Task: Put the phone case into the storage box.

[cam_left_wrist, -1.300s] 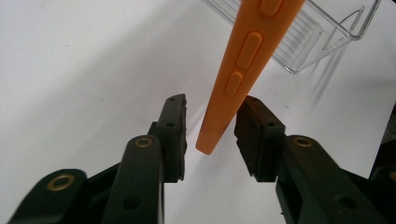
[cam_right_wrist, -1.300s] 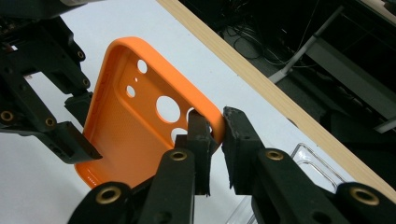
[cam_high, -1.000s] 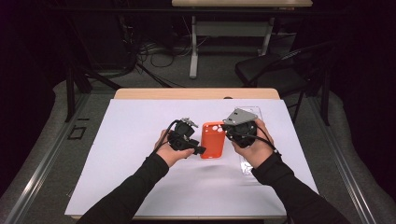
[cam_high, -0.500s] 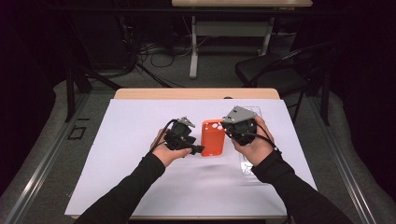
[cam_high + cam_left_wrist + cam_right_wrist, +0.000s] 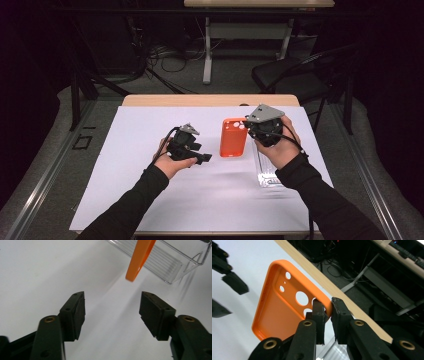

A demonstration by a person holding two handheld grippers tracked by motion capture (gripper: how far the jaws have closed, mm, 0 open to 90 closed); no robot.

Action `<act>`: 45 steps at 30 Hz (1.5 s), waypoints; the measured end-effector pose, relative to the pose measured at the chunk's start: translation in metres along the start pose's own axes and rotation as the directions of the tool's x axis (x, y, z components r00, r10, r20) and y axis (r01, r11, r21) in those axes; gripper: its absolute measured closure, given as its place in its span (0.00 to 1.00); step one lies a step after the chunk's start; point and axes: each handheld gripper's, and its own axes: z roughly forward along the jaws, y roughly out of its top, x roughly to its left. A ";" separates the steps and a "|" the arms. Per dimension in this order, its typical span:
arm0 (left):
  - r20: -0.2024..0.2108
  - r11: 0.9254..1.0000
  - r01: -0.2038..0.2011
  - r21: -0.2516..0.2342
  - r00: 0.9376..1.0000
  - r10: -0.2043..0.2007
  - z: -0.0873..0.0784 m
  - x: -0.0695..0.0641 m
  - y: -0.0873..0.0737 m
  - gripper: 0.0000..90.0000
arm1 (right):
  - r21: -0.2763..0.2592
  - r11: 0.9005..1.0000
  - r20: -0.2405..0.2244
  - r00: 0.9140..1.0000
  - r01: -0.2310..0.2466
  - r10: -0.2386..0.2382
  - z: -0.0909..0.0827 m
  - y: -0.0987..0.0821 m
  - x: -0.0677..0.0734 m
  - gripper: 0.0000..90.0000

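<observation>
The clear tray [image 5: 267, 172] holds nothing visible. The right tongs [image 5: 327, 312] pinch the orange phone case [image 5: 233, 137], long axis twelve-to-six; the left tongs [image 5: 112, 312], just opening, stand spread.

Left hand-held gripper [image 5: 202, 159] now off the orange phone case [image 5: 233, 138], jaws just opening, apart.

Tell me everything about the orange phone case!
The orange phone case looks like smooth, bendy plastic with a raised rim and round camera holes near one end. The right hand-held gripper pinches its edge by those holes and holds it above the white table cover, hollow side showing in the right gripper view. The left hand-held gripper has just been opening, with nothing between its jaws.
</observation>
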 end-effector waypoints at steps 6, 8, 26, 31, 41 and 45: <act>-0.011 1.000 0.004 -0.031 1.000 -0.004 -0.007 0.006 -0.007 0.34 | -0.021 1.000 0.026 1.000 0.011 -0.010 -0.001 0.003 -0.015 0.91; -0.020 0.999 0.010 -0.039 1.000 -0.011 -0.010 0.009 -0.009 0.33 | -0.028 1.000 0.032 0.999 0.012 -0.011 -0.001 0.003 -0.020 0.91; -0.076 0.993 0.070 -0.093 0.994 -0.077 -0.032 0.025 -0.031 0.23 | -0.052 0.998 0.128 0.991 0.033 -0.026 0.006 -0.004 -0.053 0.91; -0.092 0.991 0.097 -0.095 0.990 -0.106 -0.036 0.032 -0.040 0.23 | -0.050 0.998 0.155 0.987 0.040 -0.032 0.005 -0.009 -0.061 0.91; -0.091 0.989 0.105 -0.107 0.989 -0.115 -0.041 0.037 -0.049 0.17 | -0.035 0.998 0.205 0.978 0.045 -0.037 0.003 -0.021 -0.077 0.91; -0.089 0.988 0.107 -0.109 0.989 -0.117 -0.040 0.035 -0.049 0.17 | -0.026 0.998 0.225 0.973 0.048 -0.041 0.005 -0.026 -0.083 0.91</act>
